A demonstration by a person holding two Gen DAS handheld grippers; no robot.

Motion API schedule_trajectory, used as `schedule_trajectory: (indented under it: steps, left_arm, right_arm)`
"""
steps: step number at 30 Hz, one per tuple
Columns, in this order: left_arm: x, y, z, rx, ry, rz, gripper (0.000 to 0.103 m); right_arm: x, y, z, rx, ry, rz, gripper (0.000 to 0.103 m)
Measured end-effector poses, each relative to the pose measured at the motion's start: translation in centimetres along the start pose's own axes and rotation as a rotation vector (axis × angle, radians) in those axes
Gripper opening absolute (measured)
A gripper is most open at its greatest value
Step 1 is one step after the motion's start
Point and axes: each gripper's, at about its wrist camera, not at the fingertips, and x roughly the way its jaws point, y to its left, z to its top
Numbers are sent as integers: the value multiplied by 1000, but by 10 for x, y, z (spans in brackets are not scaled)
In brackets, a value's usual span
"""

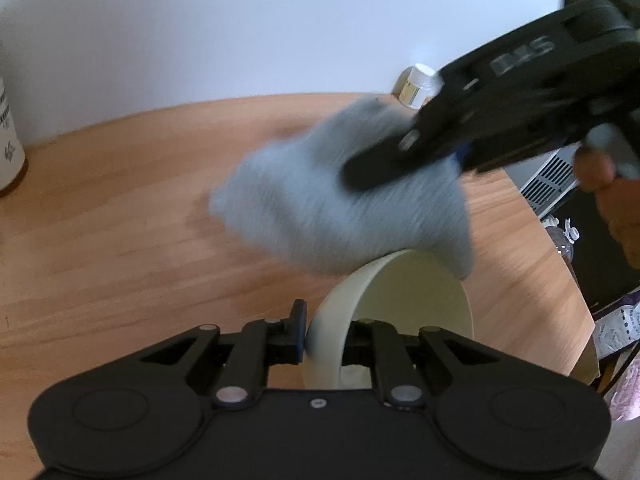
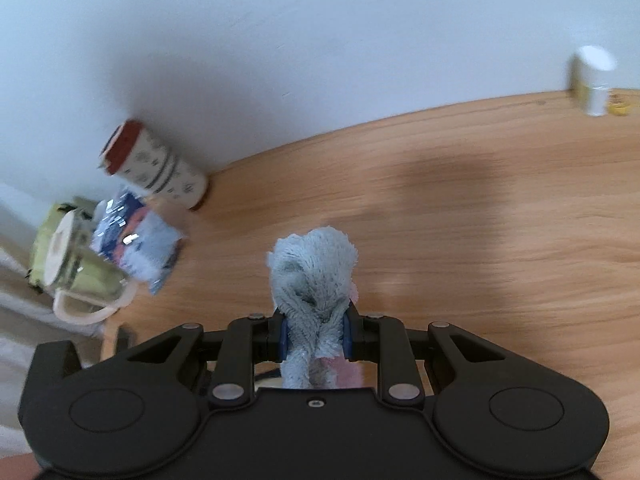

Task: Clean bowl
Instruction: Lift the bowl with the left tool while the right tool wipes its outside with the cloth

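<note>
In the left wrist view my left gripper (image 1: 326,340) is shut on the rim of a cream bowl (image 1: 416,300), held tilted on its side above the wooden table (image 1: 120,240). My right gripper (image 1: 380,160) comes in from the upper right, shut on a fluffy grey-blue cloth (image 1: 320,208) that hangs blurred over the bowl's far rim. In the right wrist view the right gripper (image 2: 316,336) clamps the cloth (image 2: 312,276), which sticks up between the fingers. The bowl does not show there.
A small white-capped jar (image 1: 418,86) stands at the table's far edge; it also shows in the right wrist view (image 2: 592,80). A red-lidded canister (image 2: 156,168), a foil packet (image 2: 136,240) and a mug (image 2: 80,276) sit left. A bottle (image 1: 8,148) stands far left.
</note>
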Motion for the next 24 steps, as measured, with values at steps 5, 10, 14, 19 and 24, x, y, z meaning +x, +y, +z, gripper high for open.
schedule_trajectory:
  steps: [5,10,14,19,24]
  left_arm:
    - [-7,-3,2,11,-19,6,13]
    - [-11,-5,4,-12,-39,7,15]
    - [-15,-9,3,-1,-49,6,17]
    - [-23,-11,-1,-13,-63,7,17]
    - [-22,-13,-2,-16,-66,5,17]
  right_arm:
    - [15,11,-3,28,102,62,27]
    - [19,8,1,80,161,80,27]
    - [15,6,0,78,174,46,27]
    - [11,-20,-3,163,186,-38,27]
    - [10,-44,-13,248,213,-41,27]
